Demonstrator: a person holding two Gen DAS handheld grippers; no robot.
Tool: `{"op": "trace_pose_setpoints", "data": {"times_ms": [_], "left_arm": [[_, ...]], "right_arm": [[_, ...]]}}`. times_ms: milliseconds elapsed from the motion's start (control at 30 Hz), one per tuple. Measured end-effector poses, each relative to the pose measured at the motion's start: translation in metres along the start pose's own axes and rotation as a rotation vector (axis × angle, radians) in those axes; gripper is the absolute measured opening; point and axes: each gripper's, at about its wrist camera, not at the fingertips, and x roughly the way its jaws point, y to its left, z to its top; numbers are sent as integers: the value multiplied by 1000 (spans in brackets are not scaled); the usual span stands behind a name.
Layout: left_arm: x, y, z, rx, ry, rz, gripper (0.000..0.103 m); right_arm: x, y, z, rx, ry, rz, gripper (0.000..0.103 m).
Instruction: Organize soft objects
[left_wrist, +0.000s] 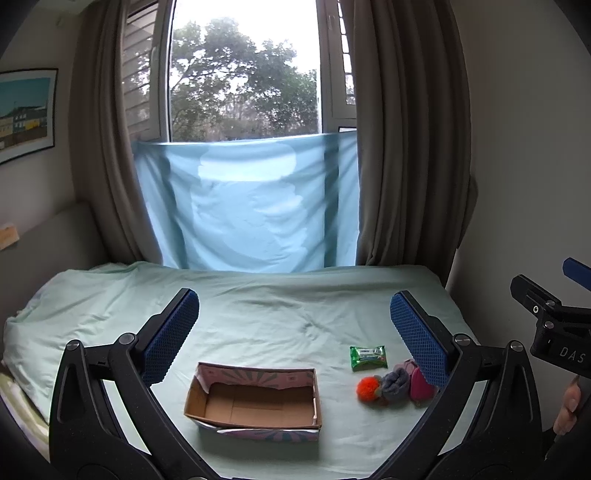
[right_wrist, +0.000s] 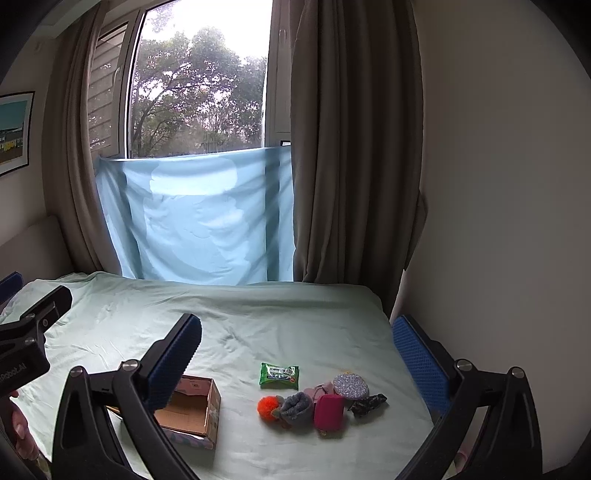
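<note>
An open cardboard box (left_wrist: 255, 400) with patterned sides sits empty on the bed; it also shows in the right wrist view (right_wrist: 192, 410). To its right lie a green tissue pack (right_wrist: 279, 375), an orange pompom (right_wrist: 268, 405), a grey knit hat (right_wrist: 295, 406), a pink pouch (right_wrist: 328, 410), a glittery round item (right_wrist: 351, 386) and a dark scrunchie (right_wrist: 367, 402). My left gripper (left_wrist: 293, 334) is open and empty above the bed. My right gripper (right_wrist: 295, 354) is open and empty, above the pile.
The bed has a pale green sheet (left_wrist: 280, 317). A light blue cloth (left_wrist: 251, 206) hangs below the window between brown curtains (left_wrist: 406, 147). A wall (right_wrist: 498, 184) stands close on the right. The right gripper's body (left_wrist: 550, 325) shows at the left view's right edge.
</note>
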Motion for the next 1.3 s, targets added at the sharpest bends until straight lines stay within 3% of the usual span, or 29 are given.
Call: {"op": "trace_pose_setpoints", "data": {"times_ms": [1300], "left_arm": [[12, -4, 4, -17, 41, -13, 103]], "right_arm": [[5, 16, -2, 10, 16, -12, 103]]}}
